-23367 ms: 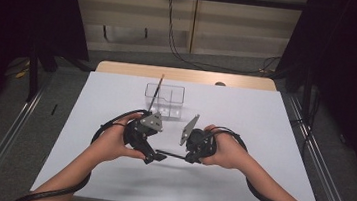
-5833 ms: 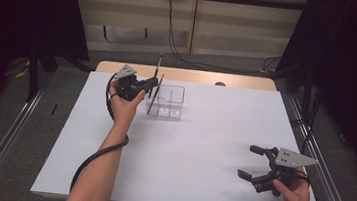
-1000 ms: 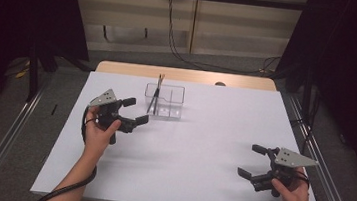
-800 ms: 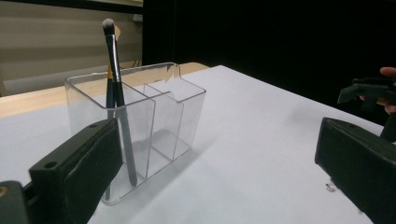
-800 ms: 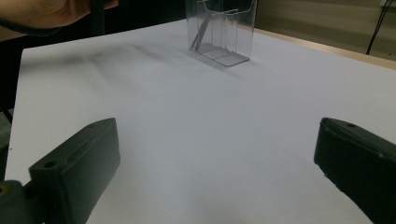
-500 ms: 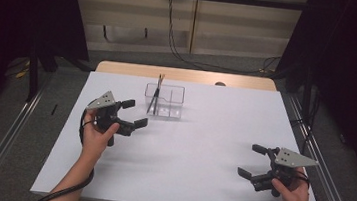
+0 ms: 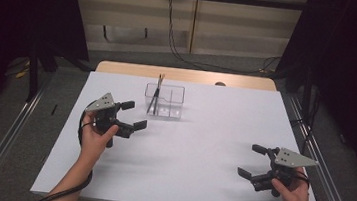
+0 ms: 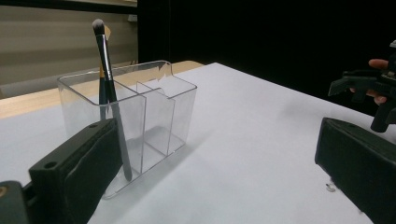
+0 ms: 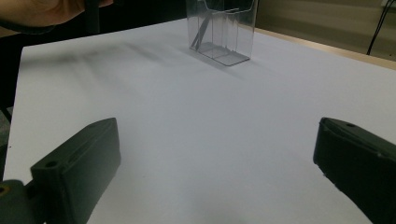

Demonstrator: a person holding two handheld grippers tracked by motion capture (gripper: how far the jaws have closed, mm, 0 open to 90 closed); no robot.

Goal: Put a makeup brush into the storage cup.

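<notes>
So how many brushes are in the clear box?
2, maybe. A black-handled brush leans in the end compartment of the clear box. Behind it stands another with a yellowish handle, mostly hidden, so I can't be sure.

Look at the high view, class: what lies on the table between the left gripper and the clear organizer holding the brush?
Nothing: in the high view, bare white table separates the left gripper from the clear organizer holding the brush.

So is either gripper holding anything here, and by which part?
Nothing is held. The left gripper and the right gripper are both open and empty; the brush stands in the clear holder.
</notes>
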